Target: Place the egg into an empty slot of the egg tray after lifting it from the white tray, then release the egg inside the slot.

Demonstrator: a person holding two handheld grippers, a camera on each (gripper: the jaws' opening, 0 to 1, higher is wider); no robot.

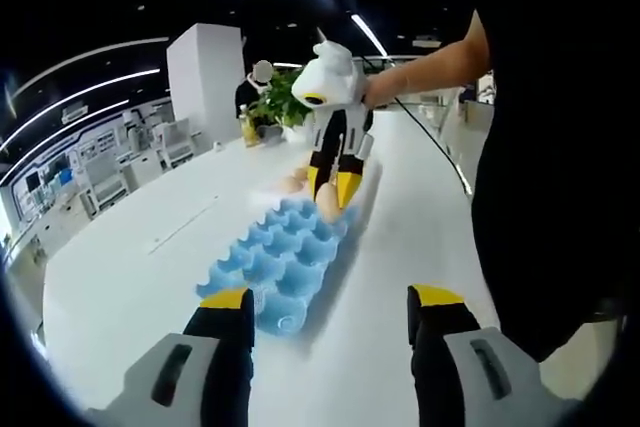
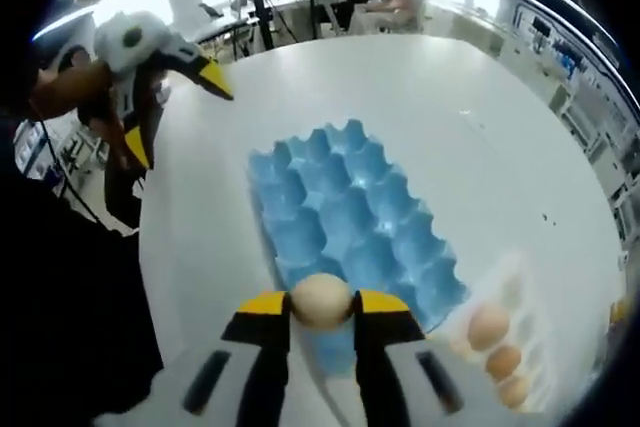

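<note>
A blue egg tray (image 1: pixel 285 257) (image 2: pixel 345 212) with empty slots lies on the white table. My right gripper (image 2: pixel 321 307) is shut on a pale egg (image 2: pixel 321 297), holding it just above the tray's end nearest the white tray. In the left gripper view, the right gripper (image 1: pixel 329 187) hangs over the far end of the tray with the egg (image 1: pixel 328 205) between its yellow tips. The white tray (image 2: pixel 520 282) beside that end holds three tan eggs (image 2: pixel 489 327). My left gripper (image 1: pixel 330 299) (image 2: pixel 178 112) is open with nothing in it, off the tray's other end.
The white table (image 1: pixel 150 247) is long with a curved edge. The person in black (image 1: pixel 560 147) stands along its right side. A potted plant (image 1: pixel 280 97) and a seated person (image 1: pixel 255 92) are at its far end, and a white pillar (image 1: pixel 205 77) rises behind.
</note>
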